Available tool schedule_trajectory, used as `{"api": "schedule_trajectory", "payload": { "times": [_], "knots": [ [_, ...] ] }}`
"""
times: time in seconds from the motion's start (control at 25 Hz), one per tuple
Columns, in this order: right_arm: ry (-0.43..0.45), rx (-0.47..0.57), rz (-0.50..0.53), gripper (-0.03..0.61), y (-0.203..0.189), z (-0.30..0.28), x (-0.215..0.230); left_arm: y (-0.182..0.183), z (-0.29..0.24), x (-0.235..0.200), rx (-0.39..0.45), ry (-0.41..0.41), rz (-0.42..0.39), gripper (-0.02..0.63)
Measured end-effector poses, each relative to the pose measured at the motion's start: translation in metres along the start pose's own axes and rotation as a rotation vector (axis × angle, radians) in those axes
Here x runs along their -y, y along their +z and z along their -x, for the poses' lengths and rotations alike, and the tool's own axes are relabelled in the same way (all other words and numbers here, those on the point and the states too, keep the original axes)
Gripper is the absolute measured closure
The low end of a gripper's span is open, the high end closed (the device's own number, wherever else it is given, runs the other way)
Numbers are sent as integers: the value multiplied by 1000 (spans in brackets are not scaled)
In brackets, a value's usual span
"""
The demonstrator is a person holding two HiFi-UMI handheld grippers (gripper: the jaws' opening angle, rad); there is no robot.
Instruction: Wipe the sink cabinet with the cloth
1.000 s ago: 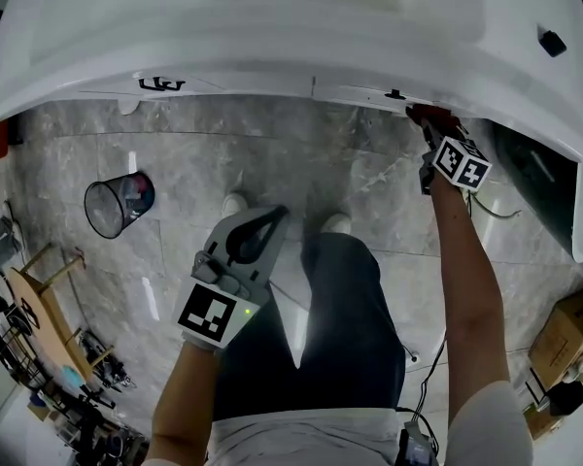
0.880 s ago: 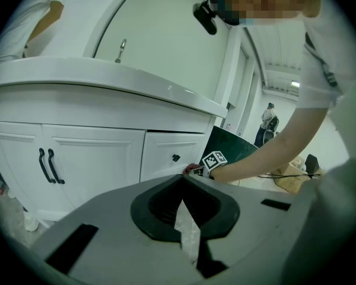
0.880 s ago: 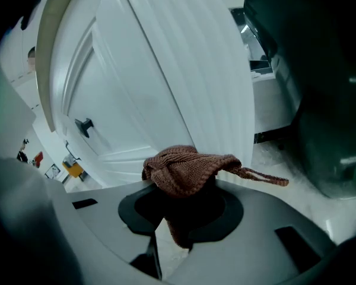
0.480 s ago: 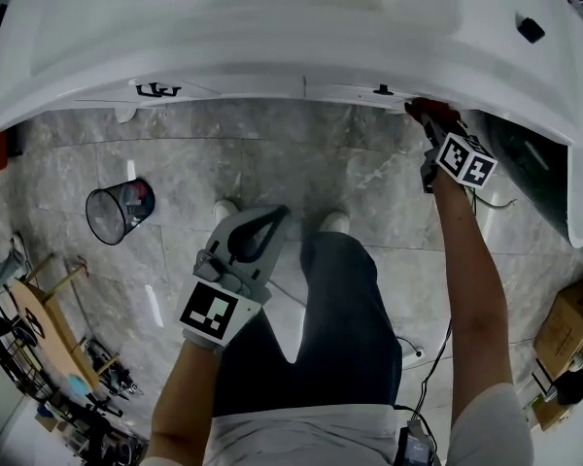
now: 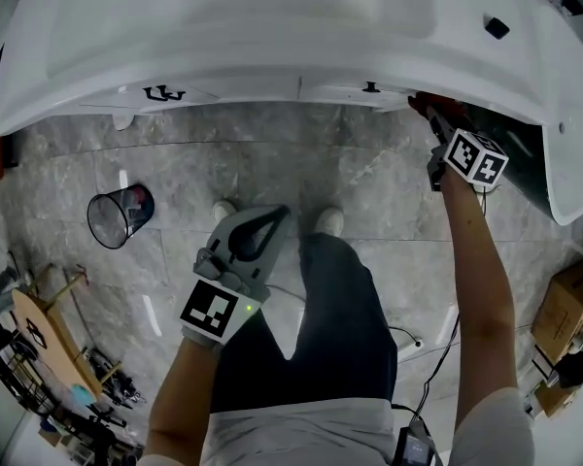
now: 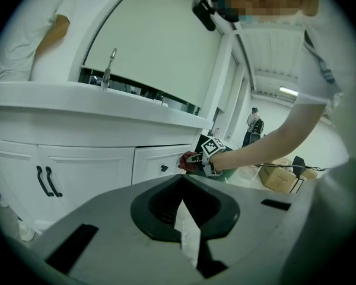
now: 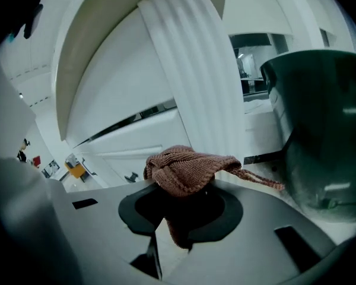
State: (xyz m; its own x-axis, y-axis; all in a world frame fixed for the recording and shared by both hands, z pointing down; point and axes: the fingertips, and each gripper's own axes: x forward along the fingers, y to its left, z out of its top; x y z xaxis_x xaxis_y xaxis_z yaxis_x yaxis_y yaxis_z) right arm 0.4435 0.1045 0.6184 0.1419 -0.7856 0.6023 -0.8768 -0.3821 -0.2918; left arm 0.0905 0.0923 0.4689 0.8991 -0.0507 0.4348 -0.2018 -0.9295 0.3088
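The white sink cabinet (image 5: 223, 90) runs across the top of the head view; its doors (image 6: 89, 165) face the left gripper view. My right gripper (image 5: 430, 116) is shut on a red-brown knitted cloth (image 5: 424, 104), pressed against the cabinet front near its right end, just right of a small black knob (image 5: 370, 87). In the right gripper view the cloth (image 7: 187, 170) bunches over the jaws with a fluted white panel (image 7: 196, 82) right behind it. My left gripper (image 5: 275, 212) hangs low in front of the person's legs, shut and holding nothing, away from the cabinet.
A dark green bin (image 7: 320, 141) stands close on the right of the cloth. A wire wastebasket (image 5: 120, 205) sits on the grey marble floor at left. A cardboard box (image 5: 568, 323) and cables lie at right, a cluttered rack (image 5: 39, 338) at lower left.
My right gripper has slid the cloth a little to the right along the cabinet front. The left gripper has stayed where it was.
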Motion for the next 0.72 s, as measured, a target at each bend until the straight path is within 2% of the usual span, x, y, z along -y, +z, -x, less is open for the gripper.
{"api": "schedule_trajectory", "payload": {
  "times": [0.44,0.72],
  "knots": [
    [-47,33,27,479,49,42,-21,17,26,9,27,-27,10,603],
    [-91,55,35,479,62,49,-27,20,33,7,47,-32,18,603]
  ]
}}
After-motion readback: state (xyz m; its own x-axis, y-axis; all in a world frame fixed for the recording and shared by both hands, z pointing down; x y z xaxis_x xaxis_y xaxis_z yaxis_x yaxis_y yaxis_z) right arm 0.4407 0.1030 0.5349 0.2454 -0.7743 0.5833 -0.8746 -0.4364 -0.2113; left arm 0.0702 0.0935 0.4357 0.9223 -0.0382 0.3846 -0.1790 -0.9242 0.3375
